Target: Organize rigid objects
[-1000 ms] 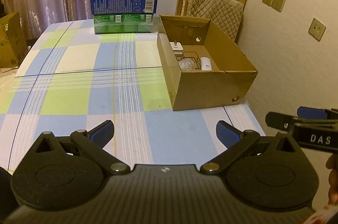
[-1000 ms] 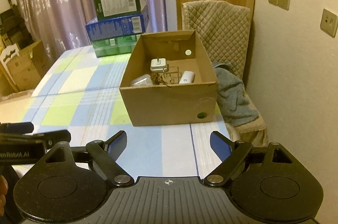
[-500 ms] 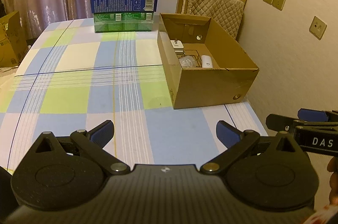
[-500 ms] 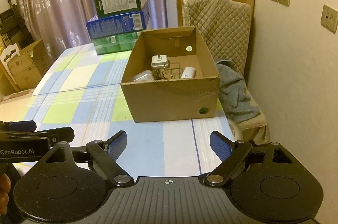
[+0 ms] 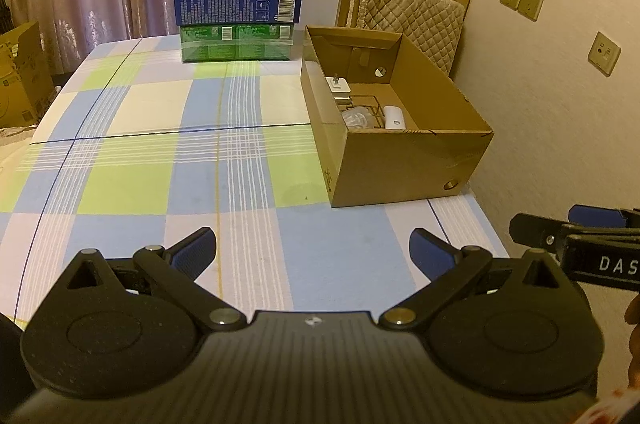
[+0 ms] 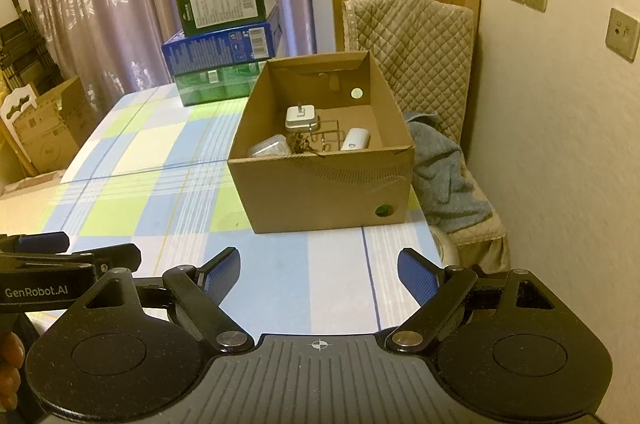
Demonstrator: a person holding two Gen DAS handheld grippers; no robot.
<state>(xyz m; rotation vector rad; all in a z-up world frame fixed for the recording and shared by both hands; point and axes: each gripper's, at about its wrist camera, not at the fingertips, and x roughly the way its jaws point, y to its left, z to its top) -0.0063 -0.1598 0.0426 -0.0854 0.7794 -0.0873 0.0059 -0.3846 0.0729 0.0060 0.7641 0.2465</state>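
In the left wrist view I see my left gripper point(image 5: 312, 252) above the checked tablecloth point(image 5: 160, 143) with its blue fingers point(image 5: 196, 250) spread wide and nothing between them. The open cardboard box point(image 5: 400, 167) stands ahead and to the right, at the table's right edge, and inside it lie a white plug adapter point(image 5: 338, 85), a thin wire rack point(image 5: 364, 103), a clear plastic piece point(image 5: 356, 117) and a small white device point(image 5: 394, 117). Three stacked boxes point(image 5: 240, 11) stand at the far end of the table. In the right wrist view my right gripper point(image 6: 320, 274) is also wide apart and holds nothing; the cardboard box point(image 6: 328, 187) is straight ahead, well apart from the fingers. A quilted chair point(image 6: 412, 39) with a blue-grey cloth point(image 6: 444, 175) stands beside the table.
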